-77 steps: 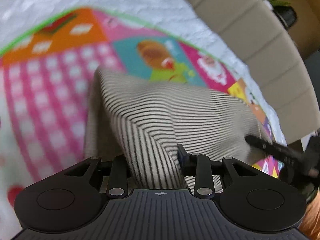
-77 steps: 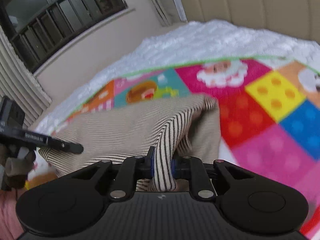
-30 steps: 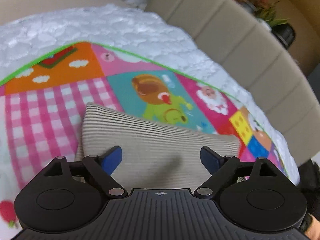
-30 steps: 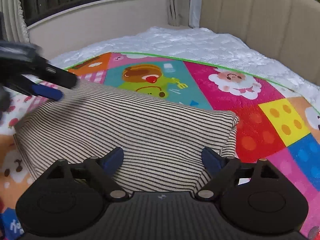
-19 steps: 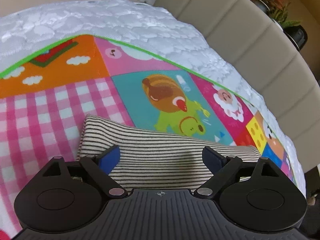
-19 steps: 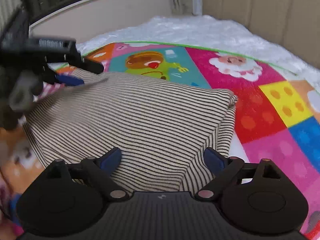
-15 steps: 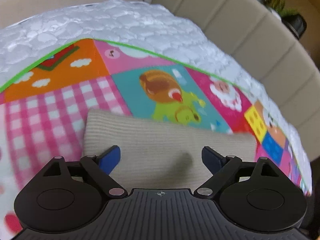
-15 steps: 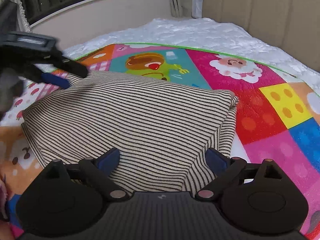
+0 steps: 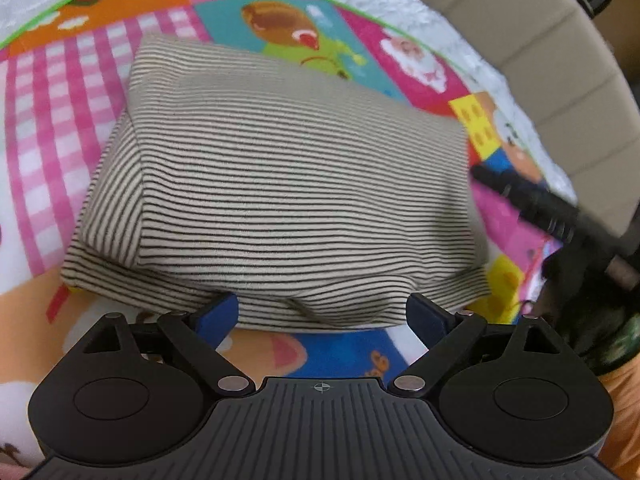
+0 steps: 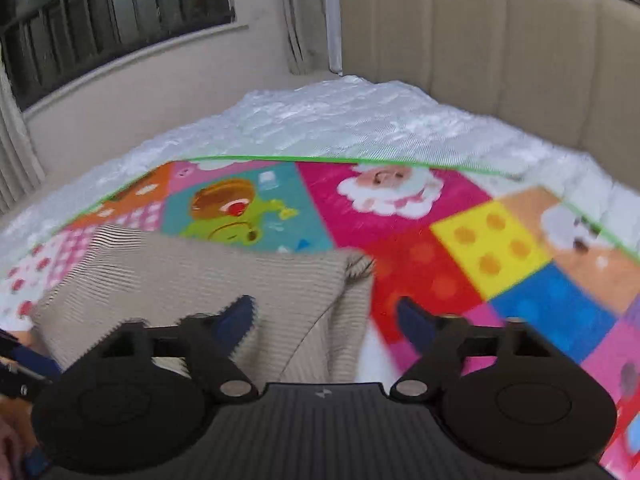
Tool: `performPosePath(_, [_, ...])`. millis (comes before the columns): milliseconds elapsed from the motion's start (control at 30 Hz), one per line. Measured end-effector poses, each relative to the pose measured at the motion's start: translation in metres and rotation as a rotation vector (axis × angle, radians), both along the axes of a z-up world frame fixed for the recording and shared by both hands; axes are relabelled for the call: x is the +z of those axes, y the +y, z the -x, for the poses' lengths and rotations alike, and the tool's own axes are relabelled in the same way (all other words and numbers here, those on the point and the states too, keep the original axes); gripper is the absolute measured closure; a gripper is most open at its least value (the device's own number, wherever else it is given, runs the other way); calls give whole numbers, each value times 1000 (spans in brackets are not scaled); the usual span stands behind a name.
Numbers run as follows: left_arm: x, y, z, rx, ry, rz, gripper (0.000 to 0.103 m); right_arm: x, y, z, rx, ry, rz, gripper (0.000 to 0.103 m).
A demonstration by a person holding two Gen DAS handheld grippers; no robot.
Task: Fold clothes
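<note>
While a folded striped garment point(image 9: 288, 184) lies as a thick rectangle on a bright patchwork play mat point(image 9: 52, 128), the left gripper point(image 9: 326, 314) hovers at its near edge with blue-padded jaws spread wide and nothing between them. Its fingertips frame the garment's front hem without pressing it. Seen from the right wrist, the right gripper point(image 10: 324, 322) hangs over the garment's right-hand corner, its jaws closing; the left pad overlaps the cloth in the picture and the right pad stands over the mat, and neither pinches the fabric. That view is blurred.

Panels of pink check, orange, teal with a cartoon snail, magenta with a sheep, yellow and blue make up the mat, which has a green border point(image 10: 320, 159). It is spread on a white quilted bed cover point(image 10: 340, 120) that shows beyond the border on the far side. A beige padded headboard point(image 10: 500, 40) with vertical channels rises behind the bed to the right. To the left, a cream wall runs under a dark window point(image 10: 112, 12) with bars, and pale curtains point(image 10: 304, 20) hang in the corner. At the right edge of the left wrist view, the other tool's black finger reaches toward the garment's side.
</note>
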State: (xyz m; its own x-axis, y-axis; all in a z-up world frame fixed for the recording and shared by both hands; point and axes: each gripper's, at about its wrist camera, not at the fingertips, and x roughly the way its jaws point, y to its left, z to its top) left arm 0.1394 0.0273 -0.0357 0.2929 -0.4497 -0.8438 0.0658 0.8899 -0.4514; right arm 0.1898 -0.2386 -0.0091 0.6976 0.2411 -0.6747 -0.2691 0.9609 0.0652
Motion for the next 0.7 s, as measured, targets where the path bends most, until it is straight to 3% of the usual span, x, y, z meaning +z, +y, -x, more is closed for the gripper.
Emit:
performPosePath(133, [-6, 2, -3, 18, -2, 0, 9, -2, 19, -30, 20, -42, 91, 37])
performPosePath(300, [-10, 10, -14, 44, -29, -11, 9, -24, 34, -64, 16, -20, 169, 37])
performPosePath(467, [-14, 13, -39, 59, -58, -23, 10, -42, 24, -56, 17, 19, 162, 37])
performPosePath(700, [-11, 4, -78, 45, -159, -92, 9, -41, 0, -20, 19, 48, 125, 37])
